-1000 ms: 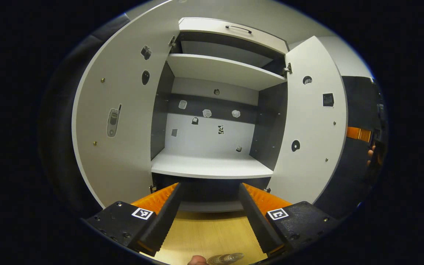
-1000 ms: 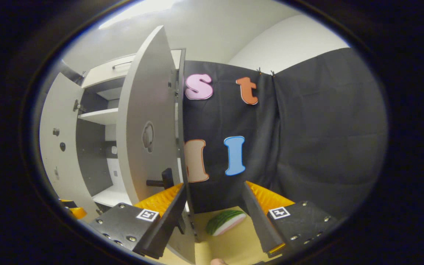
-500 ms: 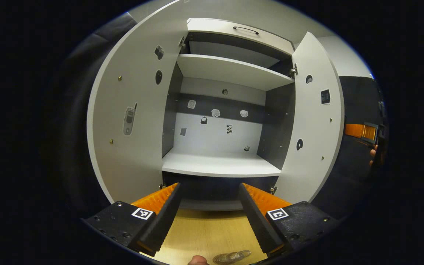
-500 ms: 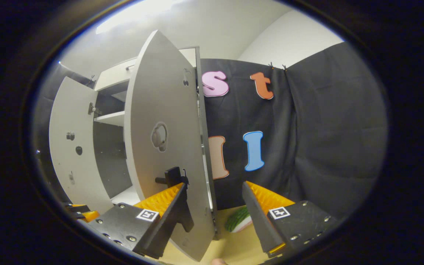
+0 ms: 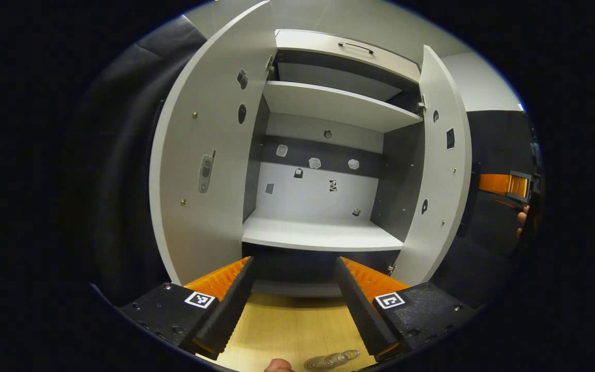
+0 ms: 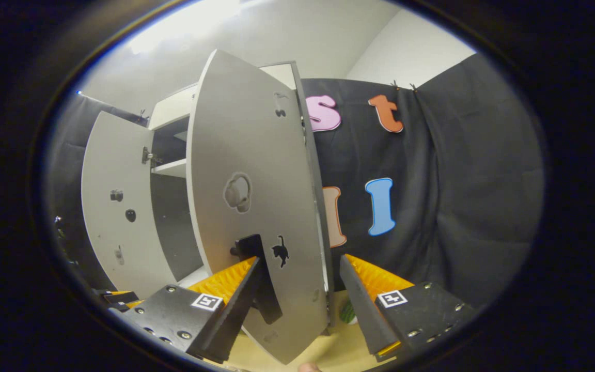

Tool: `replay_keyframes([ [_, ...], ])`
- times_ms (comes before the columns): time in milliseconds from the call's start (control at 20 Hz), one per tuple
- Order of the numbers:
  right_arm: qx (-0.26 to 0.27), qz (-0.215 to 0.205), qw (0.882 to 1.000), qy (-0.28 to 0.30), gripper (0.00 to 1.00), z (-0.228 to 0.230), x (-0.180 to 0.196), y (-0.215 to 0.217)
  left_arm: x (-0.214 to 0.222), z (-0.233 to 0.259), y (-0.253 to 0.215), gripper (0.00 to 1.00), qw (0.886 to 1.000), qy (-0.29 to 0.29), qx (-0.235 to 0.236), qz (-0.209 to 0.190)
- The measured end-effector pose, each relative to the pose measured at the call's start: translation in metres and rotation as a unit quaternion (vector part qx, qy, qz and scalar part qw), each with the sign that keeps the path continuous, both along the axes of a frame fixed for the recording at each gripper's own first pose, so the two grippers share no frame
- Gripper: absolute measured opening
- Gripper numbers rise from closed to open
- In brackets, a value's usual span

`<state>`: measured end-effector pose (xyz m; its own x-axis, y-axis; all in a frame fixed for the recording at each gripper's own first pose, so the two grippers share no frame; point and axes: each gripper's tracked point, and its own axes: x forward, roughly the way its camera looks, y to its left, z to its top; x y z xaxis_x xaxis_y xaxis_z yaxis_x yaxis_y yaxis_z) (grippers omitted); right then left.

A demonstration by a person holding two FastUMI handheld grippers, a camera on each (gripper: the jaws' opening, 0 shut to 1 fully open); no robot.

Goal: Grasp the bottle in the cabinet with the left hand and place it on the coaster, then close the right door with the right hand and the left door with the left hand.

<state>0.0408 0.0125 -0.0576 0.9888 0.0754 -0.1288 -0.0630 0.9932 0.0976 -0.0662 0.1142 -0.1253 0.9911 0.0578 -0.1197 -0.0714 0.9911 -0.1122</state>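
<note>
My right gripper [image 6: 297,305], its 2 fingers spread and gripping nothing, meets the half-open right door [image 6: 256,206], a light, stiff panel best pushed near its handle [image 6: 248,248].

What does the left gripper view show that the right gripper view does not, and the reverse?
Left gripper view: the cabinet's inside, with its lower shelf and stickers on the back wall. Right gripper view: the outer face of the right door, with its black handle and a cat sticker. Both: the left door, standing open, the wooden table, and open tongs, the left tongs and right tongs.
</note>
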Motion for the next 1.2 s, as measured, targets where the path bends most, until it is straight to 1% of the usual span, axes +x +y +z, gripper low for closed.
replay_keyframes([
  [150,0.009,0.023,1.000,0.005,0.94,-0.004,0.001,0.020,-0.008,0.002,0.011,0.97,1.000,-0.005,-0.005,0.012],
  [200,0.012,0.034,0.999,0.008,0.91,-0.006,0.001,0.030,-0.011,0.002,0.015,0.97,1.000,-0.005,-0.005,0.017],
  [300,0.010,0.051,0.999,0.013,0.95,-0.009,-0.002,0.046,-0.019,0.003,0.022,0.97,1.000,-0.007,-0.006,0.025],
  [450,0.015,0.070,0.997,0.017,0.95,-0.013,-0.004,0.066,-0.031,0.006,0.037,0.97,0.999,-0.010,-0.005,0.043],
  [600,0.020,0.080,0.996,0.019,0.95,-0.014,-0.004,0.078,-0.043,0.008,0.054,0.97,0.998,-0.012,-0.006,0.063],
  [650,0.021,0.083,0.996,0.020,0.91,-0.015,-0.006,0.082,-0.047,0.010,0.061,0.97,0.998,-0.013,-0.005,0.069],
  [950,0.026,0.090,0.995,0.024,0.90,-0.021,-0.003,0.097,-0.067,0.012,0.114,0.96,0.993,-0.007,0.014,0.115],
  [1000,0.027,0.093,0.995,0.024,0.95,-0.021,-0.003,0.100,-0.071,0.013,0.124,0.92,0.992,-0.005,0.021,0.125],
  [1050,0.028,0.095,0.995,0.023,0.95,-0.020,-0.003,0.102,-0.074,0.012,0.136,0.96,0.990,-0.003,0.027,0.135],
  [1200,0.033,0.103,0.994,0.018,0.95,-0.018,-0.010,0.114,-0.079,0.015,0.165,0.96,0.986,0.001,0.039,0.163],
])
